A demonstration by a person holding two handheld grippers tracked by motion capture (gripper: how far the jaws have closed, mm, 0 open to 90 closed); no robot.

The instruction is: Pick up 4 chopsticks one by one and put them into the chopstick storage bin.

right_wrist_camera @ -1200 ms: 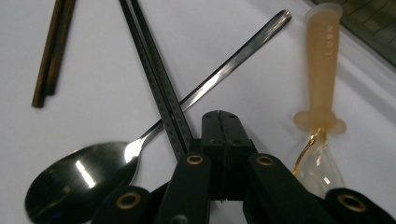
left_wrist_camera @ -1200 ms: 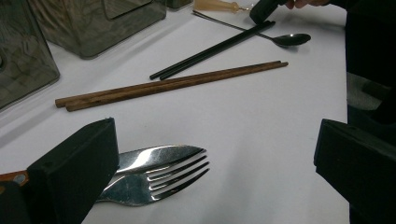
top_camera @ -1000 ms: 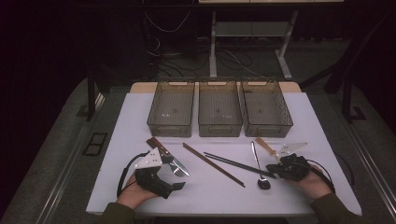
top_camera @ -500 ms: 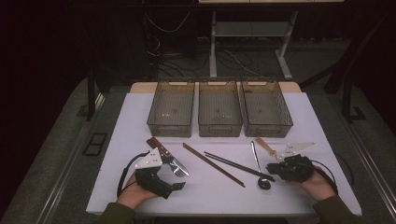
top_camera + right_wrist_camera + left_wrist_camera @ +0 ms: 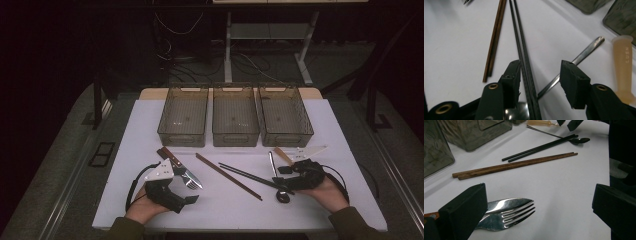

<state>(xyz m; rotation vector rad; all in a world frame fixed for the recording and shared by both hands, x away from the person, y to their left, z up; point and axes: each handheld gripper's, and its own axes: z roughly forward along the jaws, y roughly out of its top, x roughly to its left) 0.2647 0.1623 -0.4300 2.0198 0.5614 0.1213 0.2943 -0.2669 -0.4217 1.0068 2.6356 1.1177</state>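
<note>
While tongs [image 5: 540,82] part, black chopsticks [image 5: 524,62] between

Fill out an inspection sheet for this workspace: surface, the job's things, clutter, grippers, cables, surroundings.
Surface: white rectangular tabletop, flat, no spills seen.
Job's things: pair of thin black chopsticks lies between the right gripper's jaws, crossing a slim steel-handled spoon; pair of brown wooden chopsticks lies apart to one side; steel fork and knife lie stacked by the left gripper.
Clutter: pale translucent plastic handle beside the spoon; three clear empty plastic bins in a row at the back.
Grippers: right gripper has just been opening, pads off the chopsticks; left gripper open.
Cables: black cable loops from the left gripper.
Surroundings: dark; table legs and floor wires behind.
</note>
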